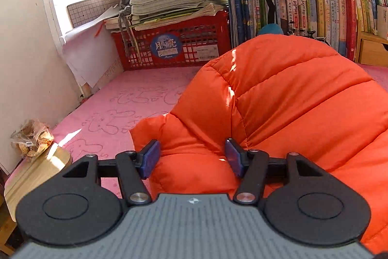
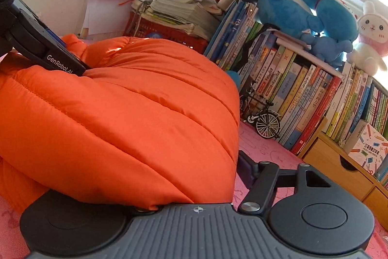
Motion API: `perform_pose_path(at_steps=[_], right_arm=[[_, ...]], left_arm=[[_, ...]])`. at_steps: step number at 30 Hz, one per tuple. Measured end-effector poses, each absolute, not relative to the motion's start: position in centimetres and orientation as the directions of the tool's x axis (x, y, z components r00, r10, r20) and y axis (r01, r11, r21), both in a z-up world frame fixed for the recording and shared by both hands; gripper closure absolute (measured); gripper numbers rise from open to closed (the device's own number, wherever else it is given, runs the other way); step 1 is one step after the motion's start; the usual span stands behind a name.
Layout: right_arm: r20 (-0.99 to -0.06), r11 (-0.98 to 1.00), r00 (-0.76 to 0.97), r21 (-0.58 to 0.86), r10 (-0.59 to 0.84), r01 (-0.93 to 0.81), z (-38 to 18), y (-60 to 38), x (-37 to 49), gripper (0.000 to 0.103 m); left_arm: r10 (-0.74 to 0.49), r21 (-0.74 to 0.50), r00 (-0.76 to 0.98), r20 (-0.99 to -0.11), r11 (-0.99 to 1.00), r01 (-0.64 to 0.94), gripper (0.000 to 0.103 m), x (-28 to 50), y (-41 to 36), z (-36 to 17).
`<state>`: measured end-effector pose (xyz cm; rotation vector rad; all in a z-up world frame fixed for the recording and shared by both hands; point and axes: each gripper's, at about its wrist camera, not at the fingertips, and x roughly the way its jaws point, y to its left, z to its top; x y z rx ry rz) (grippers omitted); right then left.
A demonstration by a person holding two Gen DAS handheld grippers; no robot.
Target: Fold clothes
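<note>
My left gripper (image 1: 192, 157) stands half open astride a puffy fold of the one orange padded jacket (image 1: 291, 113), its pads beside the cloth but not clearly pinching; I judge it is set to take that fold. My right gripper (image 2: 194, 171) is mostly buried under the jacket's bulging edge, one finger showing, so I cannot tell its state. The jacket lies heaped on the pink mat (image 1: 126, 101), near one red crate (image 1: 174, 45) and a row of books (image 2: 303, 98). Three plush toys (image 2: 322, 9) sit on top.

both grippers (image 1: 192, 157) (image 2: 194, 176) low, jaws parted
</note>
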<state>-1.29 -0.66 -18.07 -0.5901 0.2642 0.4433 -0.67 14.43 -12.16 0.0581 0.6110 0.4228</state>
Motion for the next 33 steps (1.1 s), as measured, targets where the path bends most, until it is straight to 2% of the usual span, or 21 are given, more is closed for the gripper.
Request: perform_pose_path(at_steps=[3,6,9,14,17,21,28,29,31,33], right_arm=[[-0.343,0.698,0.890,-0.557,0.301,-0.451,-18.5,-1.4,-2.0,0.069],[-0.330,0.668,0.911,-0.622,0.248,-0.408,-19.1,-2.6,-3.1,0.073],[-0.316,0.666,0.932,-0.660,0.176,-0.349,-19.4,-3.9,-4.1,0.074],[-0.329,0.704,0.944,-0.667,0.014,-0.243,-19.2,-7.5,-5.4,0.074],[-0.349,0.703,0.935,-0.682,-0.070,-0.202,-19.5,-9.9,-6.5,0.074],[-0.334,0.623,0.938,-0.754,-0.091,-0.208,-21.2,-11.7,-8.4,0.076],[-0.383,0.656,0.922,-0.709,-0.049,-0.260,-20.3,-12.1,-8.0,0.077],[-0.410,0.676,0.912,-0.679,-0.026,-0.286,-19.6,-12.6,-7.9,0.075],[-0.469,0.717,0.883,-0.607,0.024,-0.342,-18.1,-13.8,-8.1,0.063],[-0.529,0.756,0.845,-0.519,0.082,-0.398,-15.6,-15.6,-8.7,0.023]], left_arm=[[0.402,0.170,0.737,-0.544,0.912,-0.372,0.043,-0.3,13.8,-12.3],[0.382,0.169,0.750,-0.540,0.922,-0.348,0.043,0.2,12.4,-12.3],[0.332,0.152,0.772,-0.542,0.942,-0.299,0.043,0.8,10.7,-12.3],[0.206,0.110,0.809,-0.551,0.979,-0.174,0.043,1.9,6.8,-12.2],[0.170,0.123,0.822,-0.543,0.985,-0.123,0.043,1.5,4.6,-12.4],[0.137,0.138,0.834,-0.534,0.988,-0.073,0.044,0.8,2.3,-12.7],[0.118,0.122,0.831,-0.543,0.991,-0.061,0.044,0.4,3.1,-13.5],[0.118,0.114,0.828,-0.548,0.991,-0.066,0.044,0.4,3.3,-13.4],[0.116,0.085,0.818,-0.563,0.993,-0.082,0.044,0.4,3.7,-13.1],[0.104,0.022,0.804,-0.586,0.993,-0.113,0.044,0.1,4.3,-12.5]])
